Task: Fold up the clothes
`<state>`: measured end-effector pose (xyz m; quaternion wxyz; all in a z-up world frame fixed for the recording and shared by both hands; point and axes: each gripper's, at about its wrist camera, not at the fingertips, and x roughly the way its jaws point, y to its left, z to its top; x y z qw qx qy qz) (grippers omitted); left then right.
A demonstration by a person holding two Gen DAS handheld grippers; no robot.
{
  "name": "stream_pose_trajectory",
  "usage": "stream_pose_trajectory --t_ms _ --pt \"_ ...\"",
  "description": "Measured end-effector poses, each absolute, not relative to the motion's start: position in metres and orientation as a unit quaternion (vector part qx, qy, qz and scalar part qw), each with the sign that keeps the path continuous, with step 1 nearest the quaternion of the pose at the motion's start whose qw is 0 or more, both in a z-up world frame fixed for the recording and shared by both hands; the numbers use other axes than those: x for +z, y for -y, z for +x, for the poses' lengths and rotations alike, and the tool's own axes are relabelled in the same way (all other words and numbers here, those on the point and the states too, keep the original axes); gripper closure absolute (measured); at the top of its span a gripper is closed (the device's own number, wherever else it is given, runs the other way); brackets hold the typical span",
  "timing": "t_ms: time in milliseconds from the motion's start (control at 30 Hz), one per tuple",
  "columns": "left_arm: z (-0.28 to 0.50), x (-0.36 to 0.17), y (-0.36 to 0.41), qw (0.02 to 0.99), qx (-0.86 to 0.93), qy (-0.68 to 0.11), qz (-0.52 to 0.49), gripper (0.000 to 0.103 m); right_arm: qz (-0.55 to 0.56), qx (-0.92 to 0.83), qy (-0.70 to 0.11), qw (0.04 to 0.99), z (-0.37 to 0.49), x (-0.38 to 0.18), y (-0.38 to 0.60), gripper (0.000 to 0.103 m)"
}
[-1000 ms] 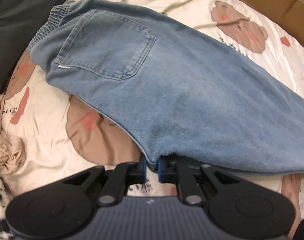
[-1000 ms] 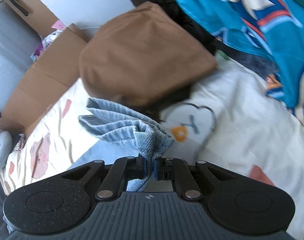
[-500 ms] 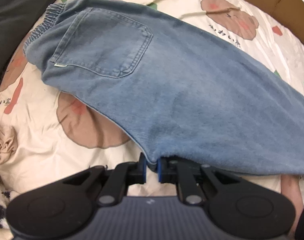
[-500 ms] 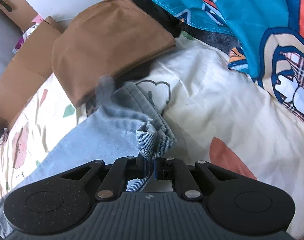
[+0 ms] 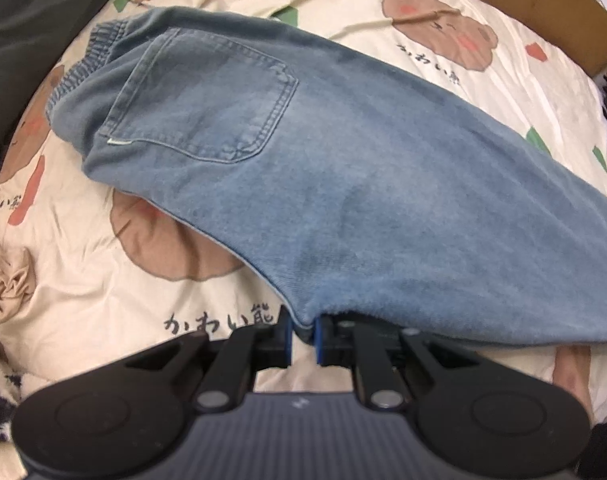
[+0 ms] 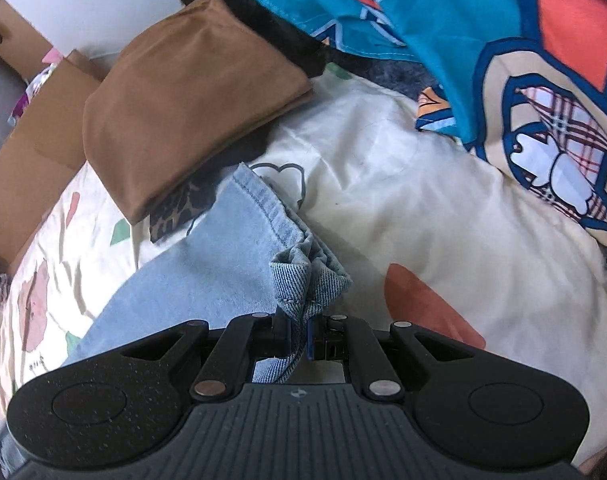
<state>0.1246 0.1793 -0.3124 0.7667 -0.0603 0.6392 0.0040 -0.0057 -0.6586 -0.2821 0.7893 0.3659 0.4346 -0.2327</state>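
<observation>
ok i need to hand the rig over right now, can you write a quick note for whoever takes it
Left claw: shut on the side edge of the light blue denim jeans, below the back pocket.
Right claw: shut on the bunched hem of a leg.
The jeans lie stretched across the cream bear-print bedspread, back pocket up. A folded brown garment sits just beyond the hem.
Done: the jeans are laid out lengthwise.
Left: every cross fold, then stacking them.

Soft, even daylight fills both my views. The jeans (image 5: 343, 184) look slightly smeared and cast a dim shadow on the bear-print sheet (image 5: 103, 304) beneath. On my right, sun brightens the cream bedding (image 6: 443, 208), nearly washing it out. Fisheye bending curves everything near the edges.
</observation>
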Motion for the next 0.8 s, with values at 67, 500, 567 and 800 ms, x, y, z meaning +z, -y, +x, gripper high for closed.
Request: stream_pose_trajectory --t_ms 67,500,567,800 --pt "0.126 -0.315 -0.180 0.764 0.009 -0.643 -0.062 0.093 0.369 -0.232 -0.436 0.787 -0.010 -0.284 0.660 0.098" --pt "0.138 -0.351 -0.175 0.738 0.038 -0.672 -0.054 0.092 0.421 -0.238 -0.450 0.751 -0.025 -0.343 0.676 0.085" --pt "0.139 -0.346 -0.173 0.741 0.041 -0.668 -0.050 0.090 0.427 -0.248 -0.451 0.744 -0.029 -0.344 0.679 0.077" --pt "0.131 -0.316 -0.161 0.758 0.043 -0.650 -0.035 0.088 0.442 -0.258 -0.450 0.732 -0.043 -0.336 0.687 0.074"
